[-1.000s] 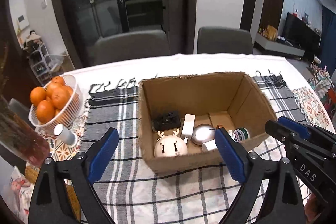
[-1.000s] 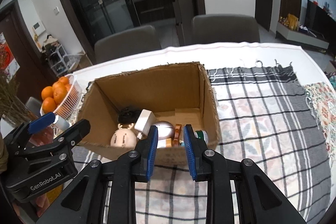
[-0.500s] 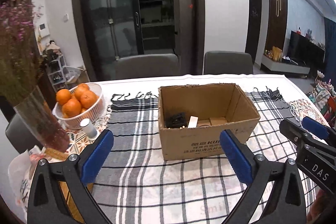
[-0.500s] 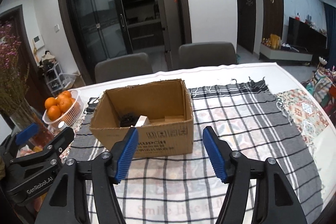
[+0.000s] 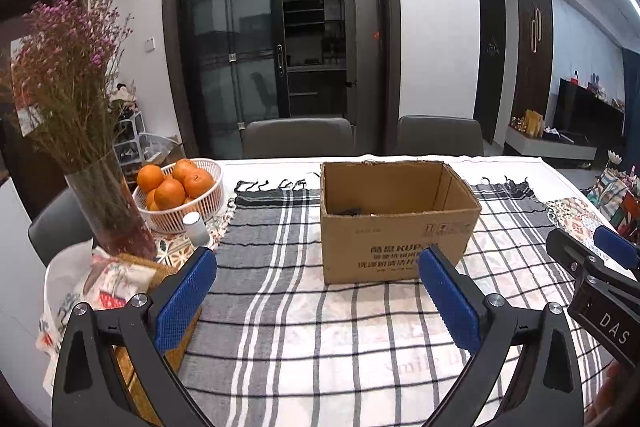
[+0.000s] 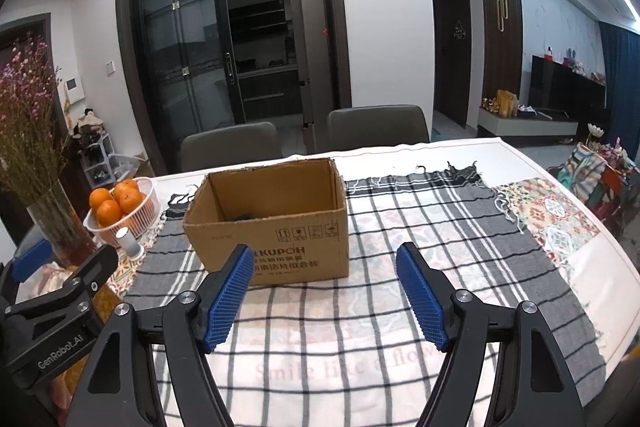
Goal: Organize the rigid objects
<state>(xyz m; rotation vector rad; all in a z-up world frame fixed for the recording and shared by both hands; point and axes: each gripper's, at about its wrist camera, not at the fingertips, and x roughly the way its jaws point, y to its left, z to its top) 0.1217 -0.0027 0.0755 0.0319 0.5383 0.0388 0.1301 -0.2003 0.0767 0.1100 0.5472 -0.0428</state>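
- The box [image 5: 400, 223] stands open-topped on the checked cloth [image 5: 280, 307], right of centre in the left wrist view and left of centre in the right wrist view [image 6: 268, 223].
- Only a dark item [image 5: 350, 211] and a pale edge show over the box's near wall; the rest of its contents are hidden.
- The left gripper [image 5: 316, 269] fills the bottom of its own view, its blue fingers [image 5: 186, 297] spread wide with nothing between them but cloth.
- The right-hand finger tip overlaps the box's lower front in the picture; whether it touches cannot be told.
- The right gripper [image 6: 325, 261] sits at the bottom of its view, its fingers [image 6: 230, 297] apart and empty; they have just been opening.
- Its left finger tip overlaps the box's printed front in the picture.
- Each gripper shows in the other's view: the right one at the right edge of the left wrist view [image 5: 600, 275], the left one at the lower left of the right wrist view [image 6: 52, 303].
- A white basket [image 5: 200, 203] of oranges [image 5: 170, 193] stands on the surface at the left, well apart from the box.
- A small white bottle [image 5: 196, 227] stands just in front of the basket.
- A glass vase [image 5: 112, 211] of dried flowers [image 5: 68, 75] stands further left.
- Two grey chairs [image 5: 298, 137] stand behind the surface.
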